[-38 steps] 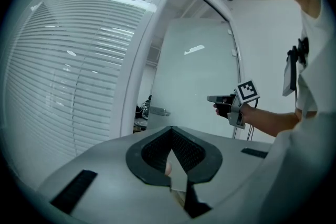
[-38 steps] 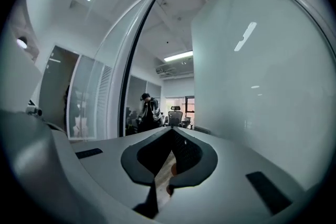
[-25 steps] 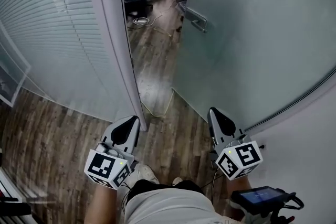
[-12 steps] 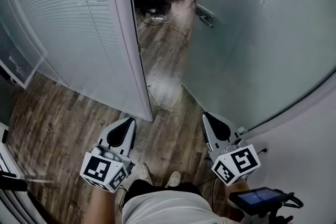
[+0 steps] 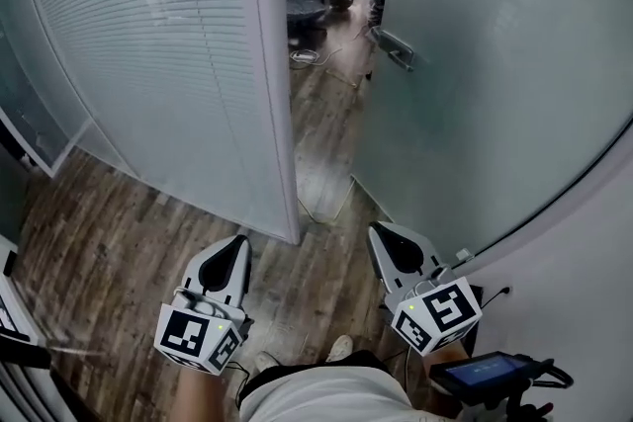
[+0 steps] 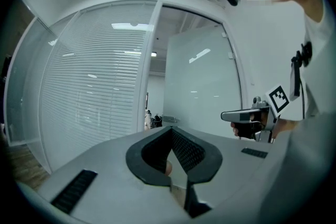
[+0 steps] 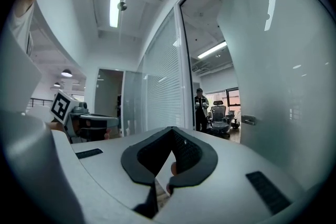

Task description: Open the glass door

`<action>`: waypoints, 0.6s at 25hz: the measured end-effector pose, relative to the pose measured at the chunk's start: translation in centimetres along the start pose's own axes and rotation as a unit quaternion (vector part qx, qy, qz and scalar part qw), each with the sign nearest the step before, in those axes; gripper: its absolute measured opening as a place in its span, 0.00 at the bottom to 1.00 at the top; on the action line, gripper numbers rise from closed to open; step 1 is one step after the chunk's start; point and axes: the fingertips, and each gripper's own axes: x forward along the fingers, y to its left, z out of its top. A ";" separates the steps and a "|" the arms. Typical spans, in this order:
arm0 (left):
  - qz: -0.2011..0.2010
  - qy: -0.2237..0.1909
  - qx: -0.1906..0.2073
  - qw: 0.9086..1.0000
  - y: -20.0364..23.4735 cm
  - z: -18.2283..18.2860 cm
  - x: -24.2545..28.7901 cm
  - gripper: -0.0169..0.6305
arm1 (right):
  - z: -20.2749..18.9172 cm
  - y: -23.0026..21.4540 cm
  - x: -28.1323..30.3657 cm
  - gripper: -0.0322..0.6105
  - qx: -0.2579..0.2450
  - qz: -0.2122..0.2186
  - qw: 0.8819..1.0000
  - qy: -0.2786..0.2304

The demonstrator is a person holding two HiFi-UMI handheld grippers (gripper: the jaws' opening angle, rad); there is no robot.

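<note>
Head view: the glass door [image 5: 475, 84] stands swung open on the right, well ahead of the left gripper [image 5: 235, 250] and right gripper [image 5: 388, 242], both low over the wood floor [image 5: 109, 232]. Left gripper view: jaws together, holding nothing. Right gripper view: jaws together, holding nothing; the door handle [image 7: 248, 120] is ahead on the right

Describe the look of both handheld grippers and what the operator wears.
Left gripper and right gripper match: pale grey shells tapering to a point, black textured pads lining the jaws. Each carries a white cube with black square markers and small green lights at the rear. Thin cables run by the cubes. The person wears a white top.
</note>
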 end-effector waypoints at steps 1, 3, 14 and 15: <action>0.004 -0.001 0.002 1.000 0.9 0.1 -1.1 0.03 | 0.2 1.3 0.6 0.05 -0.005 0.002 1.000 0.002; 0.012 -0.002 0.000 1.000 2.8 0.3 -3.0 0.02 | 0.7 3.6 1.8 0.05 -0.011 0.008 1.000 0.006; 0.042 -0.009 -0.019 0.999 7.9 2.5 -6.4 0.02 | 3.2 7.5 5.6 0.05 -0.006 0.019 1.000 0.007; 0.042 -0.010 -0.018 0.999 8.1 2.3 -6.5 0.02 | 3.0 7.6 5.8 0.05 -0.007 0.019 1.000 0.007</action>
